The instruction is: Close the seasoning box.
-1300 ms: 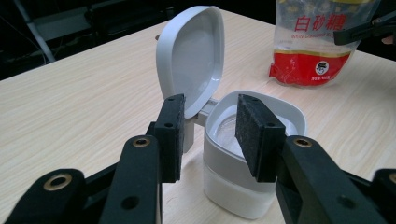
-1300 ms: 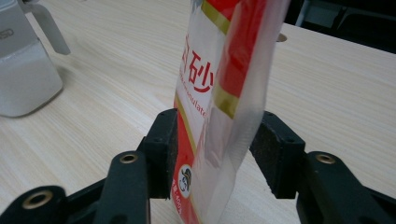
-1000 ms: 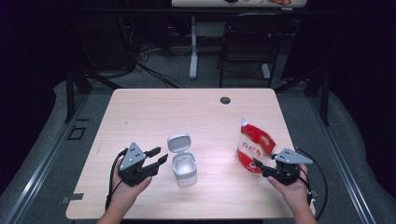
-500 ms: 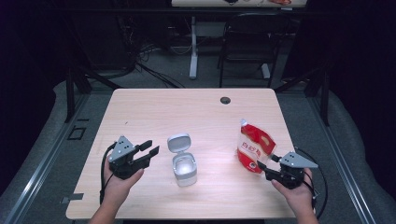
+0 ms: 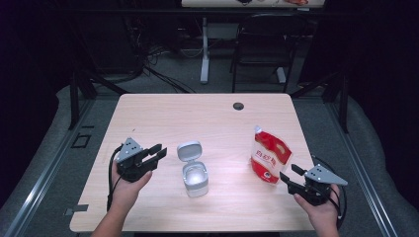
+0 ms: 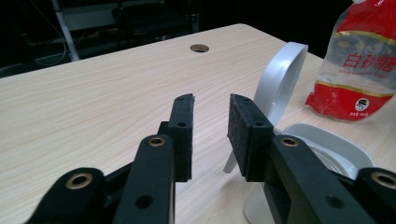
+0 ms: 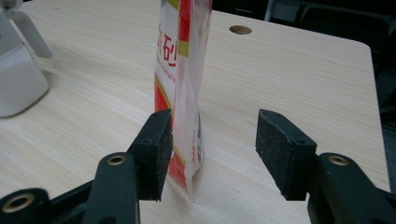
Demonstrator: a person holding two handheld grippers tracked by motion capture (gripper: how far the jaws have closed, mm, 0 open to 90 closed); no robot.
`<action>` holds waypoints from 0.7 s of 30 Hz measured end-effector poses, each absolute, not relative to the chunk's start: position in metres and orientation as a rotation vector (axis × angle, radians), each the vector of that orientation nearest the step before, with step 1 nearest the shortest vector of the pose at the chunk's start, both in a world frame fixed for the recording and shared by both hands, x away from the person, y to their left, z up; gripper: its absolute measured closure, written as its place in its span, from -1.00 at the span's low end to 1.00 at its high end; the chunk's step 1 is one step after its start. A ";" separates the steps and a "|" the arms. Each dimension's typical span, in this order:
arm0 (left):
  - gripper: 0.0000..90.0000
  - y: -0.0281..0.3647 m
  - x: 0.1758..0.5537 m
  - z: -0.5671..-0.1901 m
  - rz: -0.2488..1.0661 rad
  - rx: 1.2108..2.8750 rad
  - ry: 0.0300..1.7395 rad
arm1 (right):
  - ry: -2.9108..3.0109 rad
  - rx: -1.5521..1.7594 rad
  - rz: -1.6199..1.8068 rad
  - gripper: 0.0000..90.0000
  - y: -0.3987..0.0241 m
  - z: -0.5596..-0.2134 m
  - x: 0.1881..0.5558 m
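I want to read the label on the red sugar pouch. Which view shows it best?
The left gripper view: the red sugar pouch faces the camera, print legible. The high view shows the pouch whole but small; the right gripper view shows it edge-on, print mostly cut off.

High view: overhead, facing forward and down over the worktop (image 5: 207, 118). Tool views — low, close, skimming the surface; all share the red pouch (image 5: 267, 159).

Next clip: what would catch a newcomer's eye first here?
The red and white sugar pouch stands upright at the table's right side, just ahead of the open right gripper. Near the middle sits a small white container with its lid flipped up, the left gripper beside it, jaws empty and just closing.
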State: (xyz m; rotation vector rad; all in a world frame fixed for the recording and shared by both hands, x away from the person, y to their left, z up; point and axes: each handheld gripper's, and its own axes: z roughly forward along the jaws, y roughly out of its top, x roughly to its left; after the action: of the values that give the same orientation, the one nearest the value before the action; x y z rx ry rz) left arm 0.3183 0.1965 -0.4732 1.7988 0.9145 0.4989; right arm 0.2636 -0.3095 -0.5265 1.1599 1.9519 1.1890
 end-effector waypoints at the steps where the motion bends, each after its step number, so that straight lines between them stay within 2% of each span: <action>1: 0.61 0.196 0.320 -0.473 0.499 1.802 0.918 | 1.943 1.162 1.190 0.02 -0.309 -0.526 0.263; 10: 0.80 0.189 0.328 -0.475 0.489 1.813 0.916 | 1.941 1.192 1.168 0.01 -0.311 -0.530 0.239; 21: 0.91 0.179 0.328 -0.478 0.484 1.841 0.881 | 1.965 1.177 1.194 0.01 -0.309 -0.534 0.242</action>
State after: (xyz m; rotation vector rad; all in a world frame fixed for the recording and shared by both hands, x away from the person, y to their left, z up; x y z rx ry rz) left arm 0.3282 0.1794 -0.4781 1.8407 0.8810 0.4840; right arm 0.2422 -0.3086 -0.5339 1.1773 1.9651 1.1939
